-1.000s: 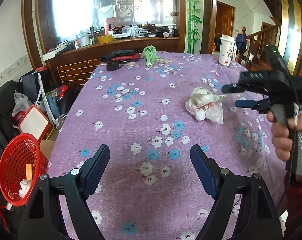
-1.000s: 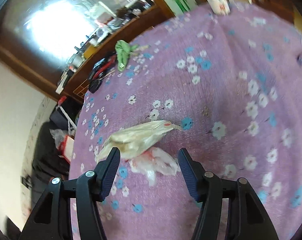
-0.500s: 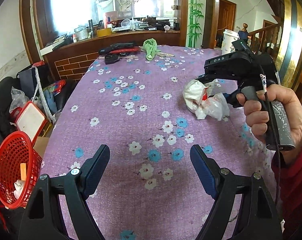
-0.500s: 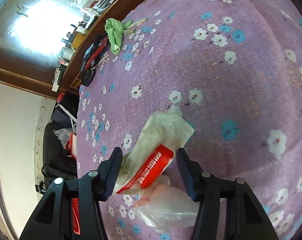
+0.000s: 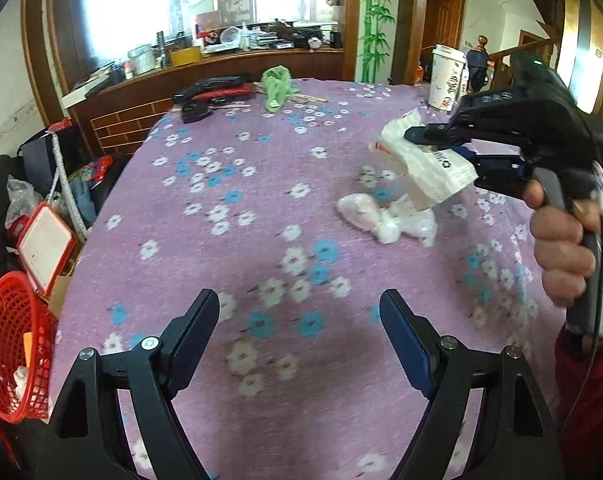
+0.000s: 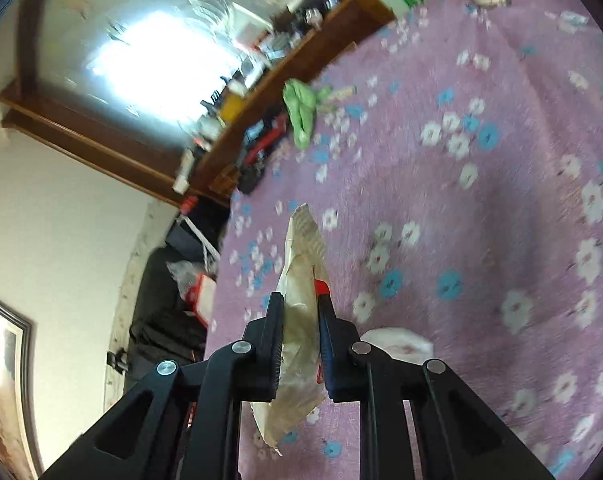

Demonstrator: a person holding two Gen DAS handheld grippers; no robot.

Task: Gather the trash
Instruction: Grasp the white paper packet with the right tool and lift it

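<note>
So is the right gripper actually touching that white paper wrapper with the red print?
Touching. The right wrist view shows the right gripper clamped on the white paper wrapper, both pads pressing it.

My left wrist camera looks down across the floral tablecloth (image 5: 229, 248) toward the far counter, from fairly high. My right wrist camera sits closer and rolled sideways; both views share the green cloth (image 5: 276, 87) (image 6: 299, 114).
</note>
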